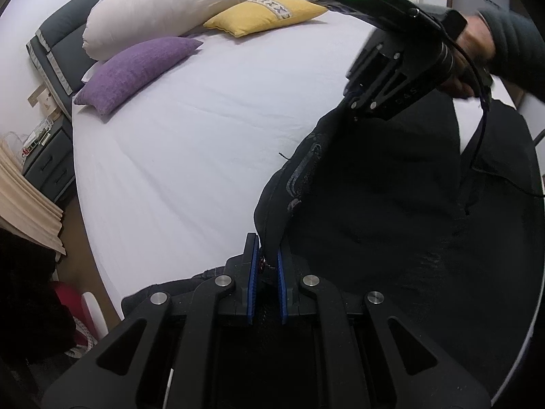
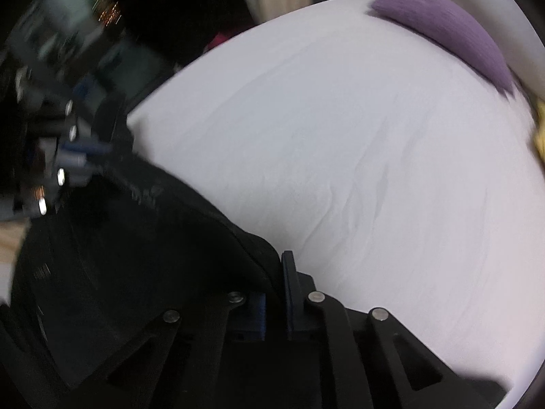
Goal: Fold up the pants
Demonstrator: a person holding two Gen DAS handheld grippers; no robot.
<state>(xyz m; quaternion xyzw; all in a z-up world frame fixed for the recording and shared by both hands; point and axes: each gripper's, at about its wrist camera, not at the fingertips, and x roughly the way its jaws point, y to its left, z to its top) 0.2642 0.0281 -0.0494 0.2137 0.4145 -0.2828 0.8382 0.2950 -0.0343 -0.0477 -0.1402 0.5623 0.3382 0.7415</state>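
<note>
Black pants hang between my two grippers above a bed with a white sheet. My left gripper is shut on the pants' waistband edge, pinched between its blue pads. My right gripper shows in the left wrist view at upper right, shut on the far part of the same edge. In the right wrist view my right gripper is shut on the black pants, and my left gripper is blurred at left, on the same cloth.
A purple cushion, a white pillow and a yellow cushion lie at the head of the bed. A dark nightstand stands at left. The purple cushion also shows in the right wrist view.
</note>
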